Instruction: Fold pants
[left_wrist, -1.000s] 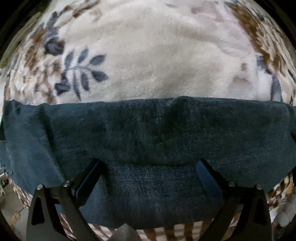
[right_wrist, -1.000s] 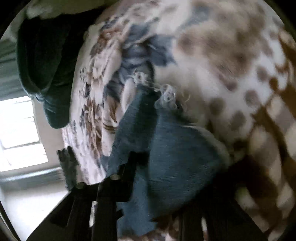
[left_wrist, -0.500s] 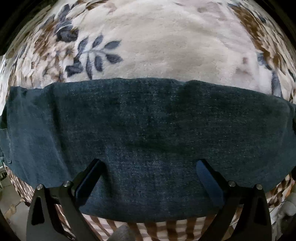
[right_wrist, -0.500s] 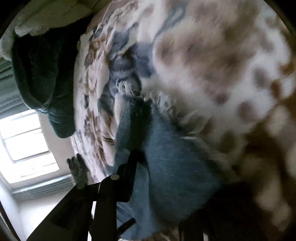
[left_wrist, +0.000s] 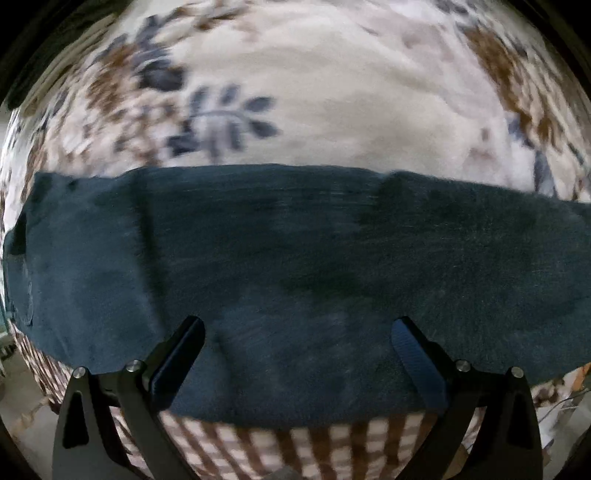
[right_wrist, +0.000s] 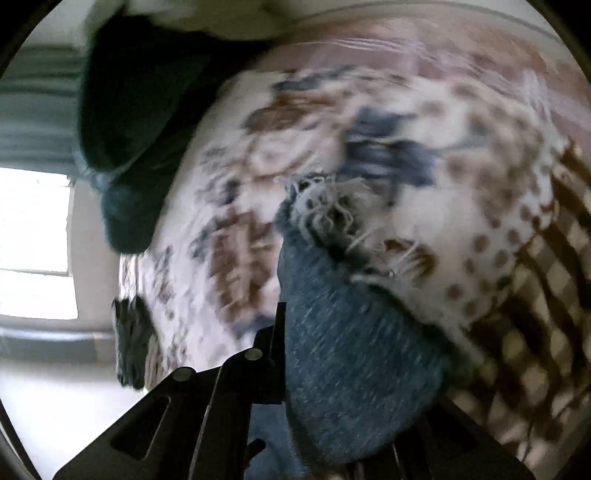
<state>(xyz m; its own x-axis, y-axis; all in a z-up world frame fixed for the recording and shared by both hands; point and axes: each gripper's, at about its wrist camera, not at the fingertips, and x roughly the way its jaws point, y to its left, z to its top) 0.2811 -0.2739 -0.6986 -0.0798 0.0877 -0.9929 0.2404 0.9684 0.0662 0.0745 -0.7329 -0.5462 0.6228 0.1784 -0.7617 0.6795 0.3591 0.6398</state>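
Dark blue denim pants lie as a wide band across a floral plush blanket in the left wrist view. My left gripper is open, its two fingers spread wide just above the denim near its front edge. In the right wrist view my right gripper is shut on a frayed pant leg end, the denim bunched between the fingers. The frayed hem hangs free over the blanket. The right finger is hidden behind the cloth.
A checked brown-and-white cover shows at the front bed edge. A dark green garment or pillow lies at the far side of the bed, with a bright window beyond. A small dark item sits at the bed edge.
The left view has shifted right and back over the denim, with motion blur. The right gripper has swung and lifted the frayed leg end, which now points toward the bed's far side.
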